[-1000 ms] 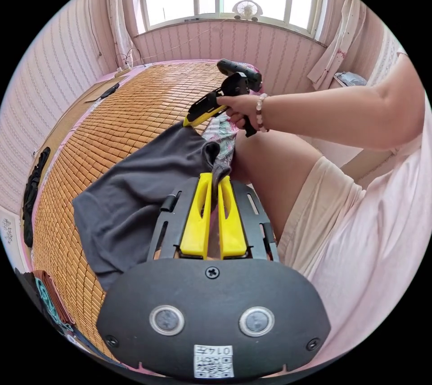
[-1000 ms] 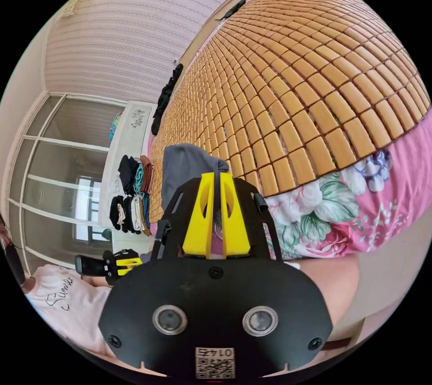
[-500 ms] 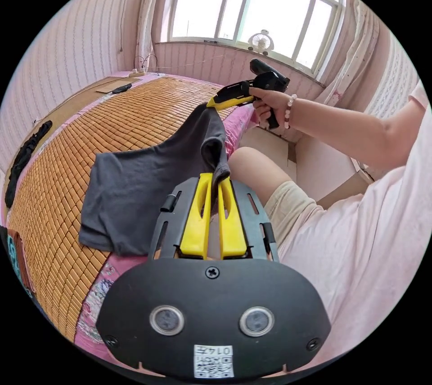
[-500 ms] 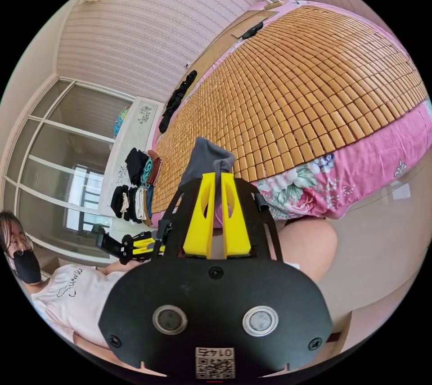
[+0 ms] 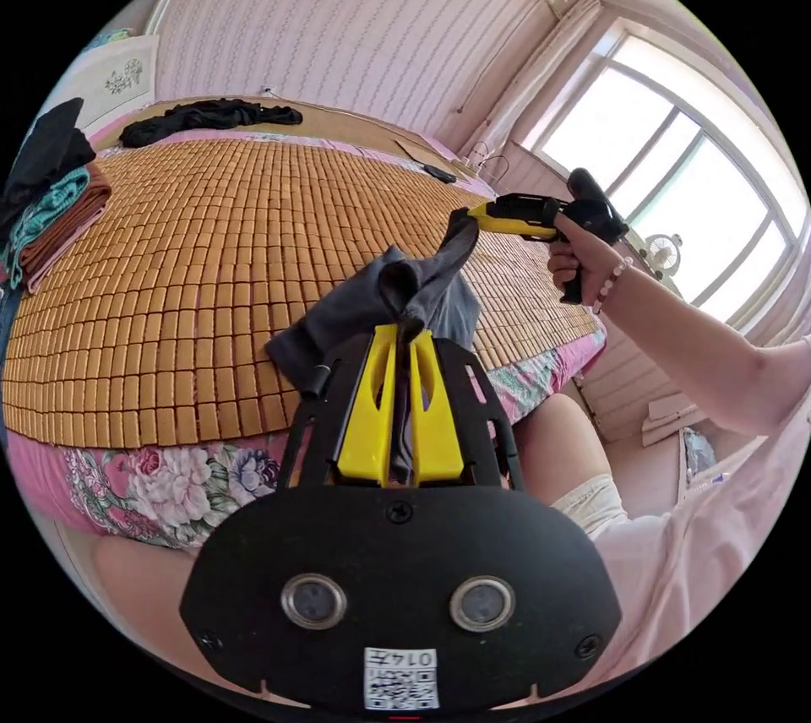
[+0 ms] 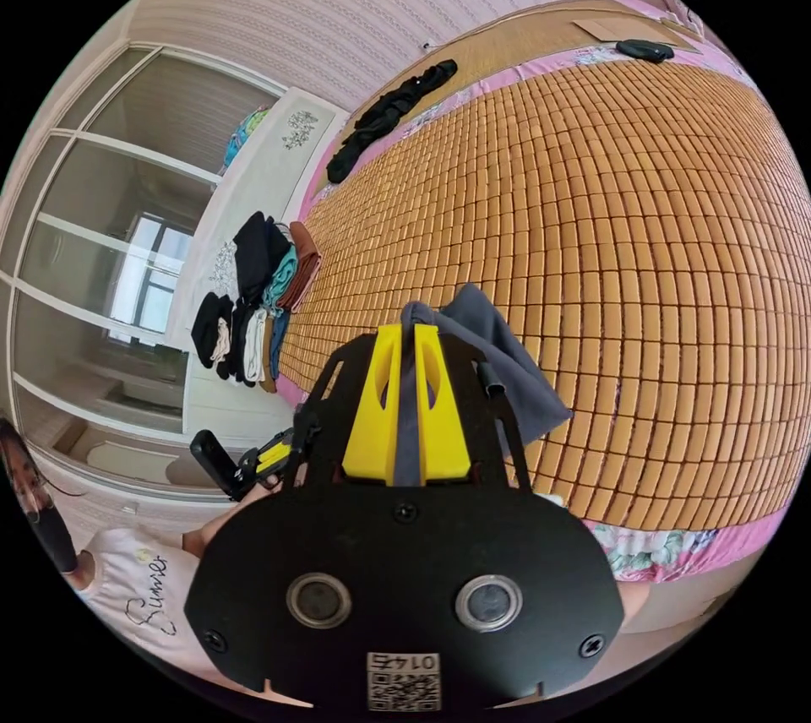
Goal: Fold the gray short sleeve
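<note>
Left hand-held gripper [image 5: 397,334] and right hand-held gripper [image 5: 473,218] each clench an edge of the gray short-sleeve cotton shirt [image 5: 372,313], lifting it partly off the bed's woven bamboo mat [image 5: 211,250], probably to spread it flat for folding.

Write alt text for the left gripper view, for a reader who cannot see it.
The left tool and, farther off, the right tool in a person's hand each pinch the gray short sleeve, lifting it above a bamboo mat on a bed. Folded clothes sit at the mat's far edge, and a window is bright behind the hand.
</note>
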Tool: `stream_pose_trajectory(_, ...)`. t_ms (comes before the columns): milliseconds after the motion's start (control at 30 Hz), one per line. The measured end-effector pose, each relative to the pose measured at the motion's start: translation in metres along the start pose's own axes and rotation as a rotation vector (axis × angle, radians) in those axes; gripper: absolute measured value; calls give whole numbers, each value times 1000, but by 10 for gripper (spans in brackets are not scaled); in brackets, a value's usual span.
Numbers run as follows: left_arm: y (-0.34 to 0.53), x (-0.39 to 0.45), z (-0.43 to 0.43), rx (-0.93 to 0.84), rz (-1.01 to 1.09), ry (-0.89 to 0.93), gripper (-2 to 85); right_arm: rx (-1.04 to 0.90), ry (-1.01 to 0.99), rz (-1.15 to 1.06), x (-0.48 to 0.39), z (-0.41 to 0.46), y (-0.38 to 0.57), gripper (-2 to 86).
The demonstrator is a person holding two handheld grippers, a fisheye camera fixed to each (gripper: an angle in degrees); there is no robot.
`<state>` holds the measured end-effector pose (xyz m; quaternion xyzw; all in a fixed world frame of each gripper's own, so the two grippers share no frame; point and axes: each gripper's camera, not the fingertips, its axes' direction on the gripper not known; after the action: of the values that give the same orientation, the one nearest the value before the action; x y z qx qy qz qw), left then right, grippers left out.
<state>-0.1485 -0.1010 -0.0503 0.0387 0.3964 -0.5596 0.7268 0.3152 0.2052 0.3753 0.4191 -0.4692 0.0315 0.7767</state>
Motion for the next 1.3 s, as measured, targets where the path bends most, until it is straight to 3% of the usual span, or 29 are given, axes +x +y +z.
stream_pose_trajectory(233,-18,-82,14,-167,-212,-153,105,-59,84,-11,-27,41,-33,86)
stream_pose_trajectory(367,-24,-86,9,-141,-188,-171,120,-181,301,-135,-46,71,-34,119)
stream_pose_trajectory(567,-39,-79,33,-240,-111,-199,128,-315,471,-242,-73,116,-42,177)
stream_pose_trajectory(767,-41,-58,26,-251,-19,-298,87,-360,458,-256,-98,138,-45,145)
stream_pose_trajectory(933,-38,-57,7,-232,-57,-213,48,-382,390,-283,-117,132,-32,59)
stream_pose_trajectory(1067,-36,-33,-45,-133,2,-182,44,-218,173,-331,-140,79,-5,54)
stream_pose_trajectory(1300,-20,21,-171,61,90,-185,42,-2,-25,-407,-191,7,50,48)
